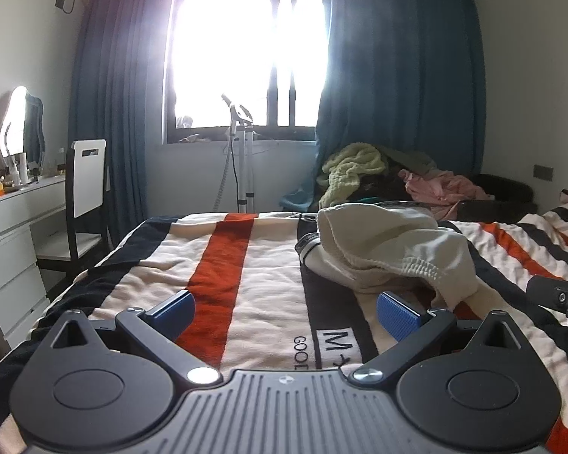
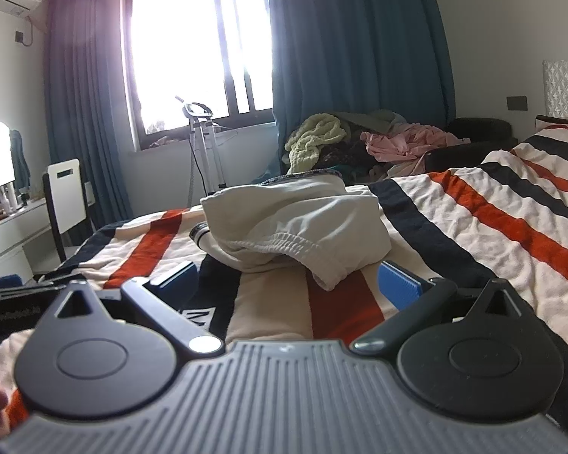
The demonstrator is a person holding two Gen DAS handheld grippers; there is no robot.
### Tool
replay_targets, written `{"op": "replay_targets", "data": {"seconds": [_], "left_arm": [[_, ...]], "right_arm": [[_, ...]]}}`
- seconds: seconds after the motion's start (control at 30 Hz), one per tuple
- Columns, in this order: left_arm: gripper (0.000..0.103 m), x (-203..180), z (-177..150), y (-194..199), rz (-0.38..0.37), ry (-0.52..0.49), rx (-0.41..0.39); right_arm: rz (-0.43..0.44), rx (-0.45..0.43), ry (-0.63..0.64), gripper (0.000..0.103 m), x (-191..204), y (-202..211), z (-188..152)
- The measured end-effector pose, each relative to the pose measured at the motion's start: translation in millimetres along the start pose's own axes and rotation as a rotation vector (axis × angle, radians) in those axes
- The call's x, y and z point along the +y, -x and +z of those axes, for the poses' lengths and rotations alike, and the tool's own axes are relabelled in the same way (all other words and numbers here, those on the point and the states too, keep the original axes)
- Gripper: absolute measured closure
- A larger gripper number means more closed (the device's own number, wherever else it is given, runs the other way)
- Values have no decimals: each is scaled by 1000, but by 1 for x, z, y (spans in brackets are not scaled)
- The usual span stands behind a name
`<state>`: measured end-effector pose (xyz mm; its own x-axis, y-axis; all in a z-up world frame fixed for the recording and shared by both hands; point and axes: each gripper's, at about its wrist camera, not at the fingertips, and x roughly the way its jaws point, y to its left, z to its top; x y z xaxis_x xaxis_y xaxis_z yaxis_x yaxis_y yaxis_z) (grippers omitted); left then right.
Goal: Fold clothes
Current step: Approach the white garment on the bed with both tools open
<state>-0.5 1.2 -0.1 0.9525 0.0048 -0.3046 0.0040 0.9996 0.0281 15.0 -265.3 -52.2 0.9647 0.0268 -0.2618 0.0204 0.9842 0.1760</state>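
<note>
left hand-held gripper (image 1: 286, 312) wide, empty | right hand-held gripper (image 2: 287, 280) wide, empty | cream garment (image 2: 295, 227) bunched on bed (image 2: 492, 204) | risk: pinching several layers, or blanket, skews fold

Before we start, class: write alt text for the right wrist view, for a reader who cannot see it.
A crumpled cream garment lies on a bed with a striped blanket, just ahead of the open, empty right tool. Behind are a bright window, blue curtains and a pile of clothes.

Each gripper, left (image 1: 286, 308) and right (image 2: 286, 278), has black linkage arms, round black discs, silver pivot screws, blue ribbed pads (image 1: 397, 316) and a grey ridged base.
</note>
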Motion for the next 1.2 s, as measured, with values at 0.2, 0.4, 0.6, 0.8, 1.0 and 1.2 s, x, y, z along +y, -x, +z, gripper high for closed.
{"op": "replay_targets", "data": {"seconds": [0.2,0.4,0.6,0.8,1.0,1.2], "left_arm": [[0,5,-1,2,-13,13,-1],[0,-2,-1,0,-10,11,7],[0,-3,-3,-7,7,15,31],[0,-1,-4,-7,14,25,32],[0,-1,-5,-8,20,21,35],[0,1,-6,-9,50,40,40]], "right_arm": [[-2,-13,11,0,1,0,0],[-5,-26,22,0,2,-1,0],[-17,-2,-7,0,0,-4,0],[-33,4,-24,0,-4,-5,0],[-48,1,-14,0,-3,-3,0],[-43,12,-22,0,-5,-5,1]]}}
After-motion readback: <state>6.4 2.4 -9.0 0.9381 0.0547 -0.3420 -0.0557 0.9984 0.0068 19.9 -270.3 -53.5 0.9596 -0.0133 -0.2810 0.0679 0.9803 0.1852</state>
